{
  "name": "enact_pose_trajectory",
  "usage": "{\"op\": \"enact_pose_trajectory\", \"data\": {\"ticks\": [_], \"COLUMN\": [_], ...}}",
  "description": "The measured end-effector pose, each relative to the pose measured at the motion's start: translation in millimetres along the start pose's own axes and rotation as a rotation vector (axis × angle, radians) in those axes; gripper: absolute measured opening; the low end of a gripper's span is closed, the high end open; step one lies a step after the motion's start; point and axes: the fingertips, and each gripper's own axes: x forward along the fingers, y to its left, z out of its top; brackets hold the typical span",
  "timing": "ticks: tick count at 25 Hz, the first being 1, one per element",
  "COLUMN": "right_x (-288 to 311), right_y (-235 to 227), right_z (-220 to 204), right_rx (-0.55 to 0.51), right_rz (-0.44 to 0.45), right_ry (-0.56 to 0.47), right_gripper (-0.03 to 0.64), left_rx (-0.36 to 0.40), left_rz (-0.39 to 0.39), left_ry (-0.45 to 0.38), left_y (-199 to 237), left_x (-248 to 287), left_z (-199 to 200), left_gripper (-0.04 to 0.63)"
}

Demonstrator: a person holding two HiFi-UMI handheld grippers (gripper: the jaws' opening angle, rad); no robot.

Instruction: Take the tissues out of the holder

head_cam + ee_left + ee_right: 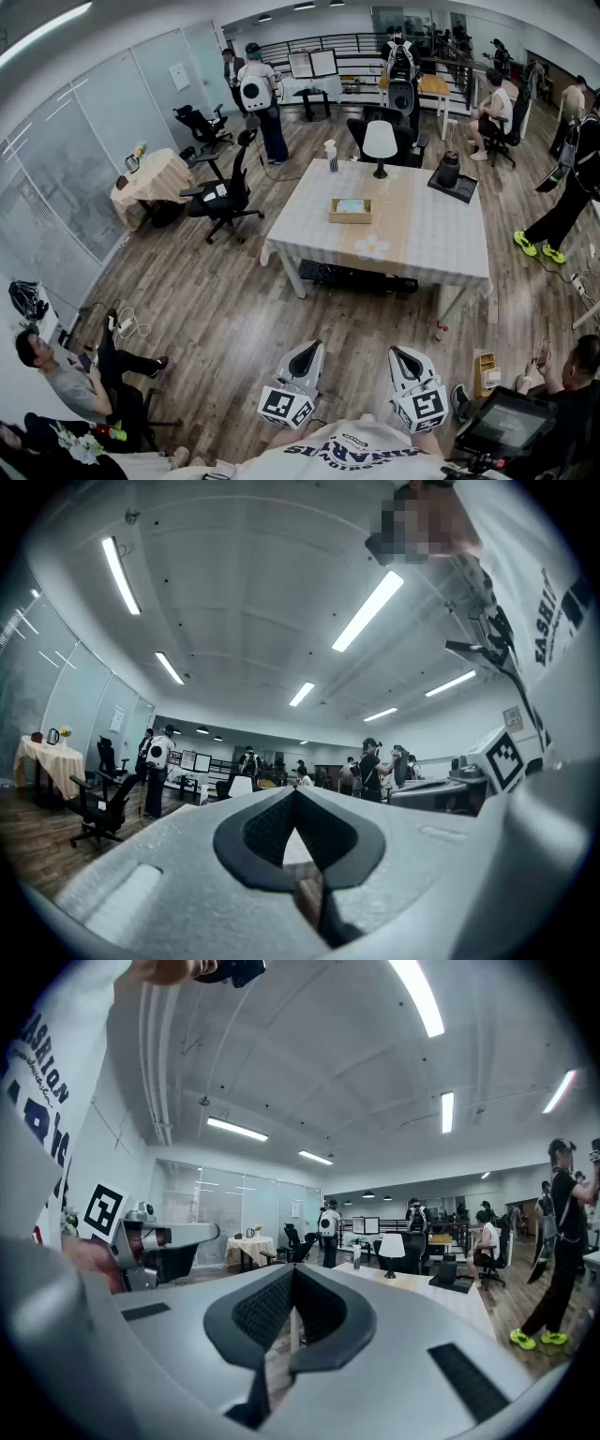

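Wooden holder (349, 218) — low, square-edged open box — sits mid-bench, well ahead of both tongs and roughly centred between their lines. Tissues (351, 205) are inside it, with a pale blue-white top showing within the rim. They look like a soft stack that should lift straight up. Bench (431, 234) wears a checked cloth with a tan strip, so I'd expect the box to skid on the fabric if tugged sideways.

Left tongs (307, 352) and right tongs (405, 356) are both closed, pads tip to tip, nothing between them. They're held level, side by side, tucked against the person's torso. That reads as a standby carry, since open wood floor (234, 319) lies between them and the bench — no reach from here.

Tong shells are smooth grey moulding. The pads are dark and ribbed, rubbery-looking, which should bite thin paper well. Task not begun, by the look of it. It needs an approach, one pair opened, and maybe the other pinning the box.

Beyond the holder stand a white-shaded lamp (379, 142) and a spray bottle (332, 156).
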Motion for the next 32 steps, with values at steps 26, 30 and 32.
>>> {"op": "enact_pose_trajectory", "data": {"ticks": [26,30,32], "right_x": [-10.5,-4.4,-1.0], "right_y": [-35.9,-52.0,-58.3], "right_z": [-22.9,-40.1,-48.3], "right_rx": [0.017,0.003,0.017], "right_rz": [-0.030,-0.015,-0.005], "right_ry": [0.056,0.090,0.104], "right_gripper": [0.009,0.009,0.009], "left_rx": [0.020,0.016,0.009], "left_rz": [-0.028,-0.012,-0.006], "left_ry": [0.039,0.047,0.054], "left_y": [-36.8,-42.5,-45.2], "left_x": [8.4,22.8,27.9], "left_z": [-18.1,-30.1,-34.5], "left_gripper": [-0.002,-0.002,-0.002]}}
